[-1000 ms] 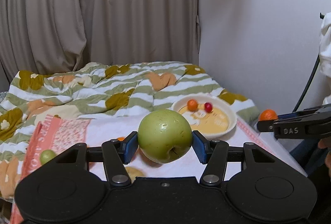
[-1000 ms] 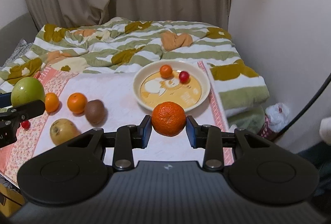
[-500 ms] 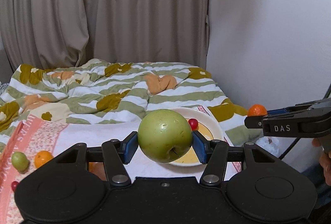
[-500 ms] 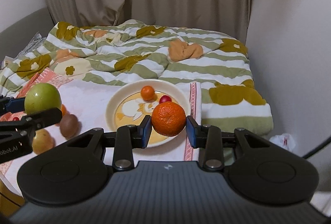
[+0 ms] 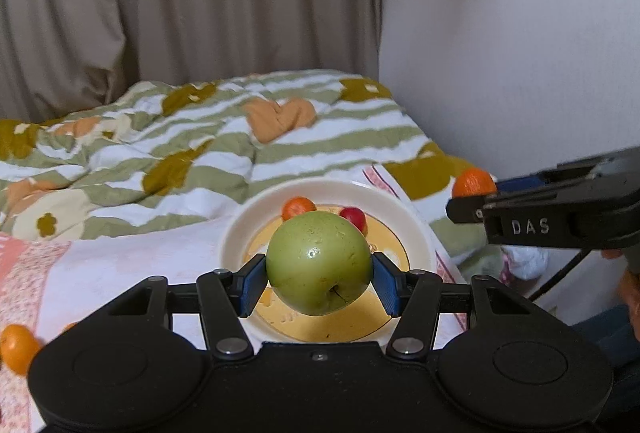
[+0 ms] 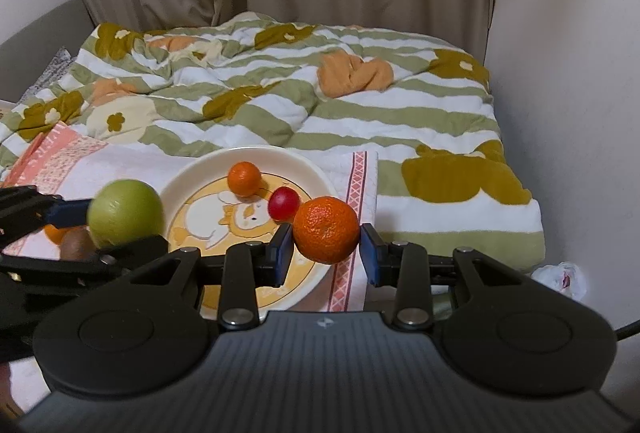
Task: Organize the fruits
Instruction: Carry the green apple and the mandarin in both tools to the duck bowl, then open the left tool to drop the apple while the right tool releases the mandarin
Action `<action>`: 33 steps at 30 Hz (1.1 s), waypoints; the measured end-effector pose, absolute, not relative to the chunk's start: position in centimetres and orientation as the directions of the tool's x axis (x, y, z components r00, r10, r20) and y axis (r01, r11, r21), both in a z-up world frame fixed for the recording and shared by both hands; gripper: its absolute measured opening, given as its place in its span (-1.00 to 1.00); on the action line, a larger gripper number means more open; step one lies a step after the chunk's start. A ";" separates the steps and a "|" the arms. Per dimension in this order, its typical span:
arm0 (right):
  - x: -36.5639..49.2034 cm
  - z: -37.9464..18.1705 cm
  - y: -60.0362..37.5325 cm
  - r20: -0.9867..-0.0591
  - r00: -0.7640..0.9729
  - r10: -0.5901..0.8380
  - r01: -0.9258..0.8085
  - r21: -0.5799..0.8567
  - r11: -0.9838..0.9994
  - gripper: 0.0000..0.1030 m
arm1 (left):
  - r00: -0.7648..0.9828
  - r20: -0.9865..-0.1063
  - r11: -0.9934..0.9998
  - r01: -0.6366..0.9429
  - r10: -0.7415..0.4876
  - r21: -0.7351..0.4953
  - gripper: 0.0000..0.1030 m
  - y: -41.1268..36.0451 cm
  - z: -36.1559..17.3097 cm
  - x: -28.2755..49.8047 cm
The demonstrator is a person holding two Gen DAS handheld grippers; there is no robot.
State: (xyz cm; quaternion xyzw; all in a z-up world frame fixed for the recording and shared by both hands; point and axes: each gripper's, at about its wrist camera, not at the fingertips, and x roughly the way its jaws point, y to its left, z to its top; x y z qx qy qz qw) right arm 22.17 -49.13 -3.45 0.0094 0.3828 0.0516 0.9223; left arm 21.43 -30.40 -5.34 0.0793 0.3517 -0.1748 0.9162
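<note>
Bed, plate (image 5: 416, 229) below: left claw (image 5: 319, 275) clamps green apple (image 5: 318, 265); right claw (image 6: 325, 251) clamps mandarin (image 6: 326, 229).

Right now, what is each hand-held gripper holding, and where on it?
Left hand-held gripper: green apple, pinched across its sides. Right hand-held gripper: orange mandarin, also across its sides.

plate (image 6: 320, 175) front bare, small orange (image 6: 244, 178), red fruit (image 6: 283, 204) at back

Both wrist views look down, close, over the plate (image 5: 420, 233) (shared), edges perhaps blurred.
</note>
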 end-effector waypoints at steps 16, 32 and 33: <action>25.2 -6.2 -49.7 -0.754 0.653 0.075 -0.038 0.067 0.997 -0.01 | 0.572 -0.770 0.879 0.476 -0.284 0.029 0.17 -33.0 -10.1 24.4; 25.6 -5.9 -48.5 -0.751 0.655 0.090 -0.073 0.055 0.996 -0.01 | 0.605 -0.741 0.891 0.454 -0.294 0.017 0.90 -31.8 -9.3 23.7; 25.7 -5.9 -48.4 -0.750 0.655 0.093 -0.078 0.056 0.995 -0.01 | 0.605 -0.741 0.895 0.447 -0.291 0.013 0.90 -31.5 -9.1 23.6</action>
